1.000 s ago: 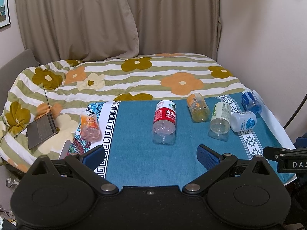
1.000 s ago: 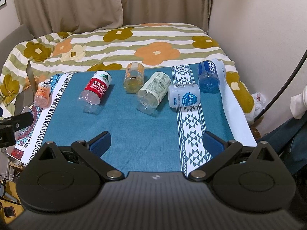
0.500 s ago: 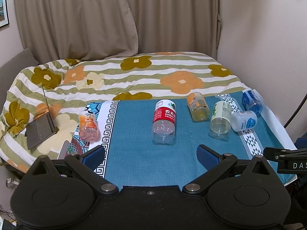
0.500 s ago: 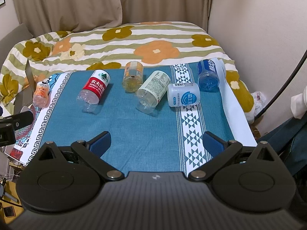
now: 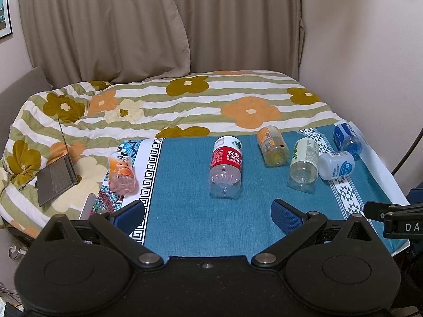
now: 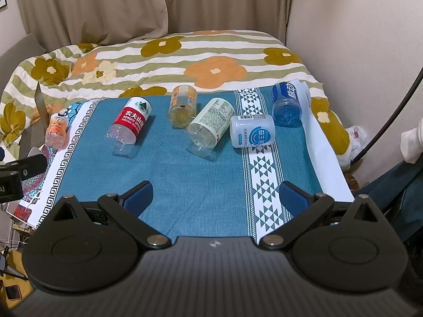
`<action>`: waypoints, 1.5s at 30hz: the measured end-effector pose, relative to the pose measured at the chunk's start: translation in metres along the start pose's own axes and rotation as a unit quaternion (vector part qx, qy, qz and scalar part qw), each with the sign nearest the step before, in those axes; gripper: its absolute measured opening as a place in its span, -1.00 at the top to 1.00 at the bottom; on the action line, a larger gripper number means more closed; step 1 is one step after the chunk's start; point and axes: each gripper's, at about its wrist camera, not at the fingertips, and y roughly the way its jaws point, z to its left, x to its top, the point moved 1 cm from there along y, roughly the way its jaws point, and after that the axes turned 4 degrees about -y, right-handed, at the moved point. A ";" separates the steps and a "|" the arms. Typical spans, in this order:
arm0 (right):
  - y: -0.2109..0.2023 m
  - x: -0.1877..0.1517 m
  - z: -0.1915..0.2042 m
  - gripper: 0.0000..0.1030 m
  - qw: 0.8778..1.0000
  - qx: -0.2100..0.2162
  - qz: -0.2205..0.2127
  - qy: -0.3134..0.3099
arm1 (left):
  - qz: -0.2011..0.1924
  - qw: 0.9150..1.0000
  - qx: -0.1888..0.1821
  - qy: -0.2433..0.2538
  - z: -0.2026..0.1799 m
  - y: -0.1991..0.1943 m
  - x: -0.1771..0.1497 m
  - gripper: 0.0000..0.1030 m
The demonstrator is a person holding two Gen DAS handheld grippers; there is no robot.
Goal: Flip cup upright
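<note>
Six cut-off bottle cups lying on their sides in a loose row across a teal patterned cloth [image 5: 185, 211] spread over a table, with a flowered striped bedspread [image 5: 211, 100] beyond and beige curtains [image 5: 132, 26] behind. From left to right in the left wrist view: a peach-labelled cup [image 5: 121, 173] on the cloth's white border, well apart from the rest; a red-labelled cup [image 5: 225, 167] near the middle; a yellow cup [image 5: 272, 145]; a pale green-labelled cup [image 5: 304, 165] just beside it; a white cup with a blue round logo [image 5: 336, 165], touching or almost touching the green-labelled one; a blue cup [image 5: 346, 137] at the far right edge. None upright. Left gripper [image 5: 207, 212] spread wide, holding nothing, hovering above the near edge of the cloth, in line with the red-labelled cup. Right gripper [image 6: 215, 196] likewise spread wide and holding nothing, over the near cloth, short of the green-labelled cup [image 6: 210, 129] and white cup [image 6: 251, 134]. Open laptop [image 5: 56, 177] on the bedspread at far left.
</note>
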 end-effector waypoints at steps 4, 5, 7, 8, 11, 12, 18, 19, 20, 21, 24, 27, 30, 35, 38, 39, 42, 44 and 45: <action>0.000 0.000 -0.002 -1.00 1.000 0.000 0.000 -0.001 | -0.001 1.000 0.001 -0.001 0.001 0.000 0.000 -1.00; 0.000 0.000 -0.002 -1.00 1.000 0.000 0.001 0.000 | -0.001 1.000 0.001 -0.001 0.001 0.000 0.000 -1.00; -0.001 0.001 0.000 -1.00 1.000 0.001 -0.001 -0.001 | -0.001 1.000 0.002 -0.001 0.001 -0.001 -0.001 -1.00; -0.001 0.001 0.000 -1.00 1.000 0.002 -0.001 -0.001 | -0.001 1.000 0.003 -0.002 0.001 -0.001 -0.001 -1.00; 0.002 0.004 -0.002 -1.00 1.000 0.006 -0.003 -0.004 | 0.000 1.000 0.006 -0.002 -0.003 -0.003 0.001 -1.00; 0.001 0.006 -0.004 -1.00 1.000 0.010 -0.004 -0.007 | 0.000 1.000 0.008 -0.002 -0.005 -0.003 0.002 -1.00; 0.003 0.022 -0.015 -1.00 0.999 0.029 -0.008 -0.030 | 0.000 1.000 0.018 -0.006 -0.014 -0.004 0.024 -1.00; 0.004 0.027 -0.019 -1.00 0.999 0.037 -0.008 -0.032 | 0.003 1.000 0.017 -0.006 -0.016 -0.001 0.029 -1.00; 0.006 0.030 -0.022 -1.00 0.999 0.044 -0.008 -0.032 | 0.007 1.000 0.018 -0.006 -0.018 0.002 0.034 -1.00; 0.008 0.033 -0.025 -1.00 0.998 0.049 -0.007 -0.031 | 0.010 1.000 0.019 -0.008 -0.019 0.006 0.038 -1.00; 0.015 0.038 -0.032 -1.00 0.998 0.057 -0.005 -0.031 | 0.018 1.000 0.016 -0.007 -0.023 0.019 0.050 -1.00; 0.025 0.044 -0.034 -1.00 0.998 0.059 0.002 -0.028 | 0.027 1.000 0.012 0.002 -0.025 0.037 0.061 -1.00; 0.034 0.048 -0.034 -1.00 0.998 0.054 0.006 -0.018 | 0.041 0.999 0.003 0.014 -0.026 0.061 0.072 -1.00; 0.056 0.051 -0.032 -1.00 0.999 0.030 0.026 0.010 | 0.070 0.997 -0.023 0.027 -0.024 0.107 0.090 -1.00; 0.072 0.053 -0.032 -1.00 0.998 0.015 0.043 0.033 | 0.090 0.994 -0.041 0.035 -0.024 0.136 0.099 -1.00; 0.077 0.054 -0.032 -1.00 0.998 0.010 0.049 0.038 | 0.098 0.993 -0.045 0.039 -0.024 0.146 0.102 -1.00; 0.093 0.055 -0.030 -1.00 0.996 -0.008 0.065 0.060 | 0.127 0.989 -0.058 0.048 -0.023 0.178 0.107 -0.99; 0.102 0.056 -0.029 -1.00 0.994 -0.016 0.075 0.076 | 0.149 0.985 -0.069 0.052 -0.023 0.199 0.108 -0.99; 0.107 0.056 -0.028 -1.00 0.993 -0.020 0.080 0.082 | 0.160 0.983 -0.076 0.053 -0.022 0.209 0.109 -0.96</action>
